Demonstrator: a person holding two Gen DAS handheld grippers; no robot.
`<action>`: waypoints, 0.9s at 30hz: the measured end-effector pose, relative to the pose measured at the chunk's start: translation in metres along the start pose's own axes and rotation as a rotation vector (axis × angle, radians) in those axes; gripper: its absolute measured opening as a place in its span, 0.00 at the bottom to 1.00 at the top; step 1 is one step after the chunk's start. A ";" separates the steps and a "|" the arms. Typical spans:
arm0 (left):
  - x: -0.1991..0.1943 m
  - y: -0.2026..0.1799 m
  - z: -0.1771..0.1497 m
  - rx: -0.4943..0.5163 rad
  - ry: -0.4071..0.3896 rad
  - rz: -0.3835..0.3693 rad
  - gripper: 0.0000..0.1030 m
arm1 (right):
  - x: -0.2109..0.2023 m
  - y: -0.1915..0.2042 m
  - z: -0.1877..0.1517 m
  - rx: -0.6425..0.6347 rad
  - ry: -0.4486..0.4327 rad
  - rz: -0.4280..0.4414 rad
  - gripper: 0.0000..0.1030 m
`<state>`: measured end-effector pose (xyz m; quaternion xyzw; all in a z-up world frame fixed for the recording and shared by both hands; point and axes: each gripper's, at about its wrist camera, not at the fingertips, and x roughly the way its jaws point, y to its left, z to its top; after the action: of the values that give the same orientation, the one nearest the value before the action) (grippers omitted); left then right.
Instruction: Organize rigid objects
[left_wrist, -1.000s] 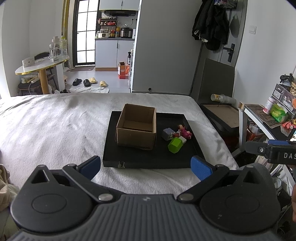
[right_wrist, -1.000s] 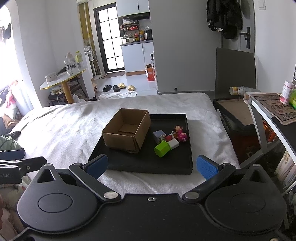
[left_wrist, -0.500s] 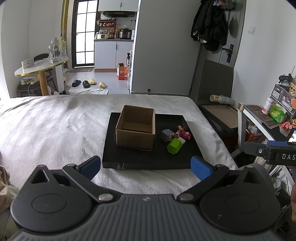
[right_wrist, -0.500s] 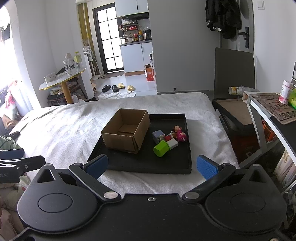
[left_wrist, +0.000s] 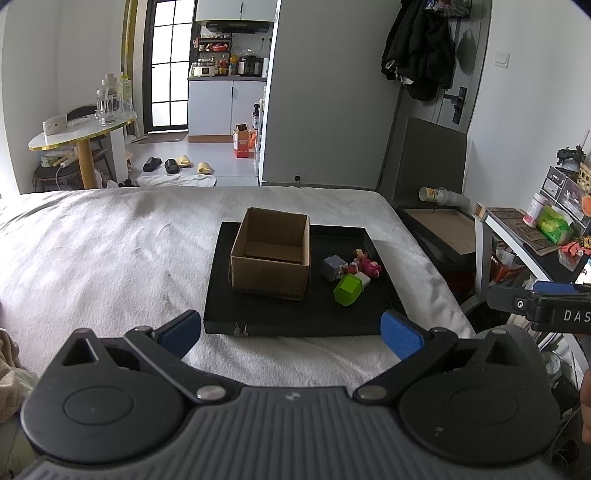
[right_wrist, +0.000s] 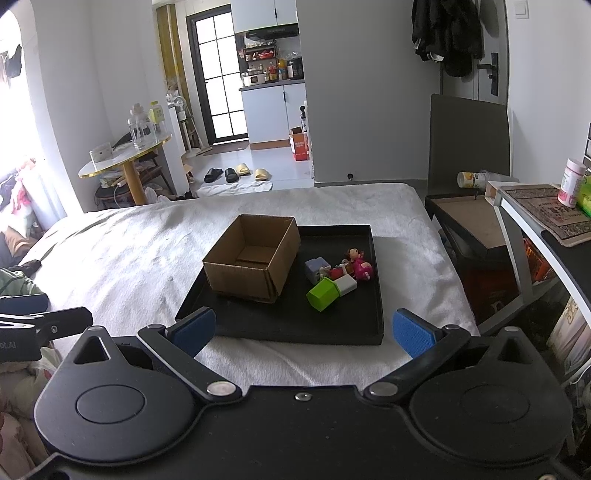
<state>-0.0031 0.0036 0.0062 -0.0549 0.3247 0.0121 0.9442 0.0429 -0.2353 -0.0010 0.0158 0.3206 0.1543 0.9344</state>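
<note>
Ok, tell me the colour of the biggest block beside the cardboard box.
Lime green block; clearest in the right wrist view.

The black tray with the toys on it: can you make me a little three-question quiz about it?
1. True or false: the brown cardboard box on the black tray already holds toys.
2. Which lies nearest the right gripper: A) the pink doll figure, B) the lime green block, C) the grey-blue cube?
3. Fill in: both the left gripper and the right one are ____.

Key: 1 false, it looks empty; 2 B; 3 open.
</note>
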 end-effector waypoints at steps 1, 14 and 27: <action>0.001 0.000 0.000 0.000 0.001 0.000 1.00 | 0.000 0.000 0.000 0.000 0.001 0.000 1.00; 0.004 0.002 0.000 -0.006 0.001 -0.004 1.00 | 0.002 0.001 -0.001 -0.001 0.008 -0.007 1.00; 0.022 0.010 0.003 -0.020 0.020 -0.004 1.00 | 0.016 -0.004 -0.001 0.012 0.023 -0.004 1.00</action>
<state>0.0157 0.0131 -0.0059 -0.0653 0.3340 0.0128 0.9402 0.0552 -0.2347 -0.0113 0.0191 0.3323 0.1508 0.9309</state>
